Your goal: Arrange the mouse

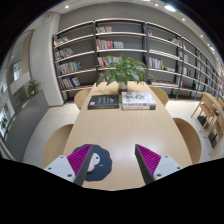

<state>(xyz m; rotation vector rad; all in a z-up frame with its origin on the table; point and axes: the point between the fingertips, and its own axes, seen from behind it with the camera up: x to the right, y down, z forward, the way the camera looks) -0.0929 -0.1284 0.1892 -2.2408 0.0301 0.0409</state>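
One gripper (pixel 112 163) shows, and it has two fingers (pixel 85 160), spread apart. Each finger has one pink pad (pixel 150 158), so that makes two pads. One dark mouse (pixel 98 160) sits on one round dark mat (pixel 101 170). There is one long wooden table (pixel 115 128). Two books lie flat on it, a dark one (pixel 102 101) and a light one (pixel 138 99). One green plant (pixel 126 70) stands past the books. About four wooden chairs (pixel 58 140) ring the table. The bookshelves (pixel 120 45) hold too many books to count.
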